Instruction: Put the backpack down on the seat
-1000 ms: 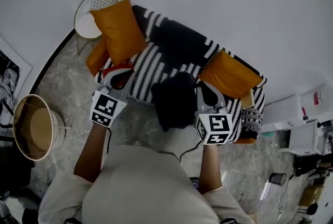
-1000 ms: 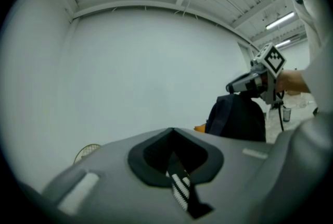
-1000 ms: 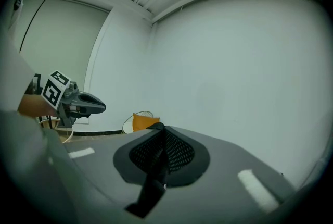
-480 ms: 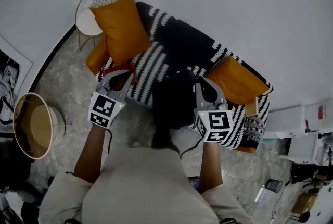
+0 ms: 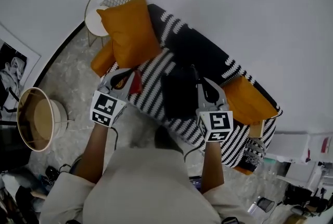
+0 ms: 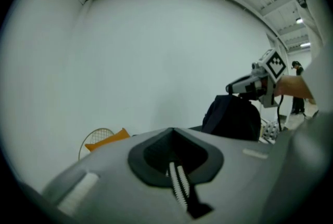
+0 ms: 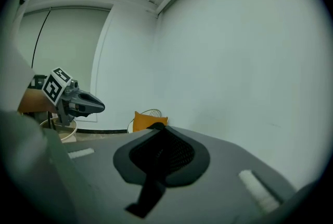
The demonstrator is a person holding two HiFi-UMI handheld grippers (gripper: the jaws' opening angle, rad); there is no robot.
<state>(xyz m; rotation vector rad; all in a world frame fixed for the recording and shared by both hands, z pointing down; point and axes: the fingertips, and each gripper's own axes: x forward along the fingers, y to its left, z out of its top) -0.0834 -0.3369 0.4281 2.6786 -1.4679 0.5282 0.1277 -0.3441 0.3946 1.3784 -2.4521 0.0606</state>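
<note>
The sofa (image 5: 208,56) runs from 11 to 4 o'clock across the head view. Its striped seat (image 5: 151,76) lies bare between two orange cushions, one (image 5: 129,34) at 11 o'clock of the backpack and one (image 5: 251,100) at 3 o'clock. The backpack (image 5: 178,91) hangs black and slack over the middle of that seat. The left gripper view shows it (image 6: 233,116) dangling beneath the right gripper, but its base is hidden there, so I cannot tell whether it touches the seat.

The right gripper (image 5: 202,85), just at 3 o'clock of the backpack, has its jaws pinched on a black mesh piece of it (image 7: 162,151), seemingly near the top. The left gripper (image 5: 120,78), well apart at 9 o'clock, has its ribbed pads (image 6: 177,184) pressed together on nothing.

The step in hand looks like the lowering itself. To do it well, bring the right gripper straight down until the base bears on the seat and the pinched piece goes slack. Tip the backpack toward the sofa back at 1 o'clock, away from the front edge at 7 o'clock, and only then spread the jaws. A soft backpack slumps, so if let go early it may roll off forward. The idle left gripper could steady its 9 o'clock side.
</note>
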